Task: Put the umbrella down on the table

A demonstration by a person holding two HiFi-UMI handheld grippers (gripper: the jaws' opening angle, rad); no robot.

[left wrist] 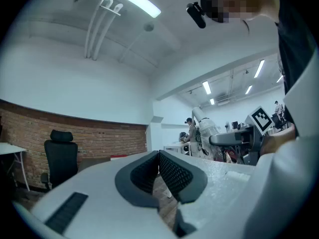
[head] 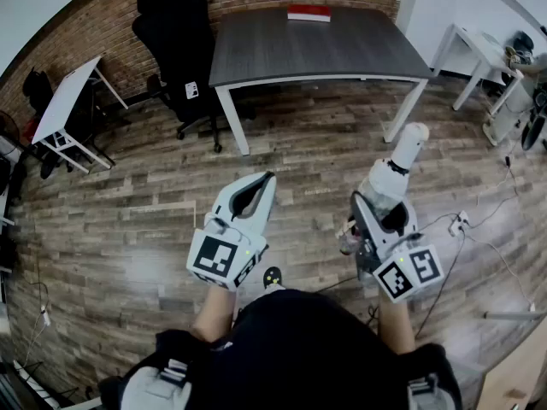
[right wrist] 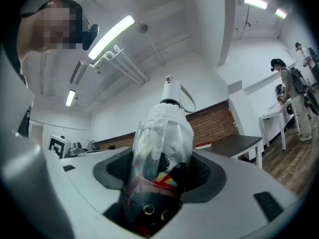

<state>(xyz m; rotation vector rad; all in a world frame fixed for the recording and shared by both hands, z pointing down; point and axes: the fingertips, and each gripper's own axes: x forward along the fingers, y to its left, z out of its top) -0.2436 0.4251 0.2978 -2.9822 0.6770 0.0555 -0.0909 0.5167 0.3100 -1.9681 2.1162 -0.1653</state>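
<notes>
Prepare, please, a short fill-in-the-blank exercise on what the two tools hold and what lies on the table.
1. The right tool is shut on the umbrella, which is wrapped in clear ____.
2. The left tool is shut and holds ____.
3. On the dark table lies a book coloured ____.

Missing words: plastic; nothing; red.

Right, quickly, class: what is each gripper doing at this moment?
Left gripper: shut, nothing between its jaws.
Right gripper: shut on the folded umbrella.
</notes>
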